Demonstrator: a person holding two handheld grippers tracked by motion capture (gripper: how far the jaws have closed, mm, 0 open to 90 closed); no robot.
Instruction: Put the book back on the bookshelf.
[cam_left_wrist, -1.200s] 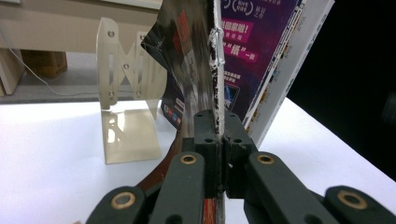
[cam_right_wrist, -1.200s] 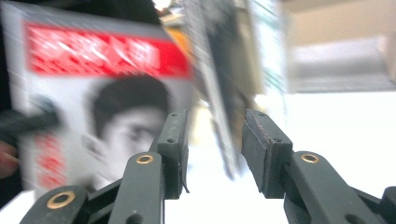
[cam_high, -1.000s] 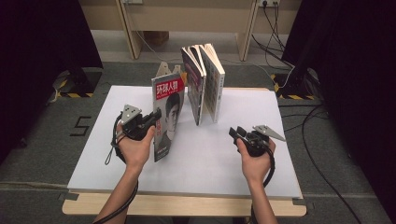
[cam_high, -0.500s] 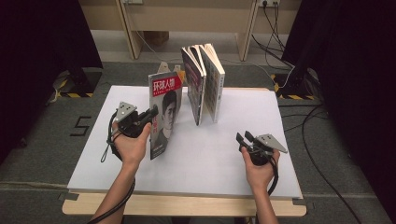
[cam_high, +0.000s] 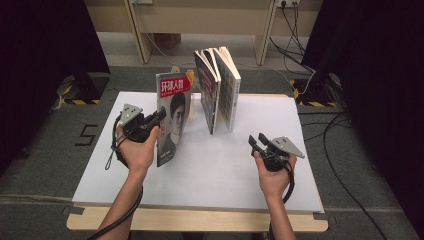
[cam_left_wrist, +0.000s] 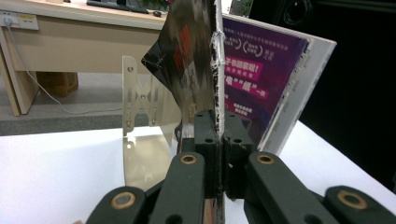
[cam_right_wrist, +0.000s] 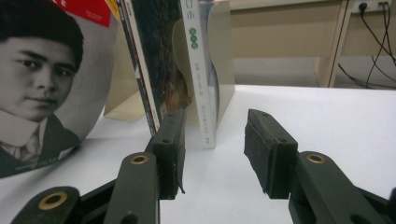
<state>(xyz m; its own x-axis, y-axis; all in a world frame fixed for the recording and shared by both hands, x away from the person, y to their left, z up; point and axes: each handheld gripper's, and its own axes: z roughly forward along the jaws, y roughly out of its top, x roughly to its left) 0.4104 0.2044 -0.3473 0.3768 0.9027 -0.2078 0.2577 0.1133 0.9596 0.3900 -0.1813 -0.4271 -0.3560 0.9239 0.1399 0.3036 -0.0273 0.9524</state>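
A magazine (cam_high: 172, 117) with a red title block and a portrait on its cover stands upright on the white table (cam_high: 200, 175). My left gripper (cam_high: 159, 116) is shut on its left edge. In the left gripper view the jaws (cam_left_wrist: 219, 126) pinch the thin spine edge of the magazine (cam_left_wrist: 196, 56). My right gripper (cam_high: 257, 140) hovers low over the table at the right, open, with nothing between its jaws (cam_right_wrist: 215, 140); they have just been opening a little. It points toward the standing books (cam_right_wrist: 163, 70) and the magazine cover (cam_right_wrist: 42, 84).
Three books (cam_high: 220, 90) stand leaning in a metal bookend (cam_left_wrist: 140, 102) at the back middle of the table; the nearest shows a purple cover (cam_left_wrist: 261, 79). A wooden desk frame and cables lie on the floor beyond. Dark curtains flank both sides.
The right hand drew slightly toward the near edge, then came back, and its jaws stand a bit wider. The left hand and the magazine have hardly moved.
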